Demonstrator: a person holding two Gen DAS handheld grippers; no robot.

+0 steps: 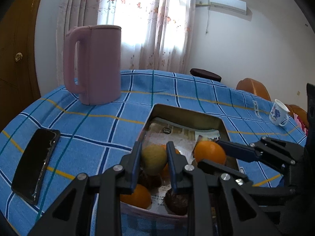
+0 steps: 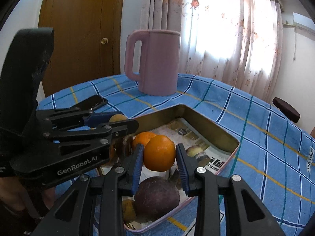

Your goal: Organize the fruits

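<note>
Left wrist view: my left gripper (image 1: 154, 158) clamps a yellow-green fruit (image 1: 154, 159), my right gripper (image 2: 159, 155) an orange (image 2: 159, 155), both above the tin (image 1: 186, 112) at lower centre. Crowded jaws could collide and drop either.

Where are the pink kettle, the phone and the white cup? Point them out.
pink kettle (image 1: 98, 63): left wrist view, middle of its body.
phone (image 1: 36, 165): left wrist view, centre of its dark screen.
white cup (image 1: 278, 112): left wrist view, its printed side.
</note>
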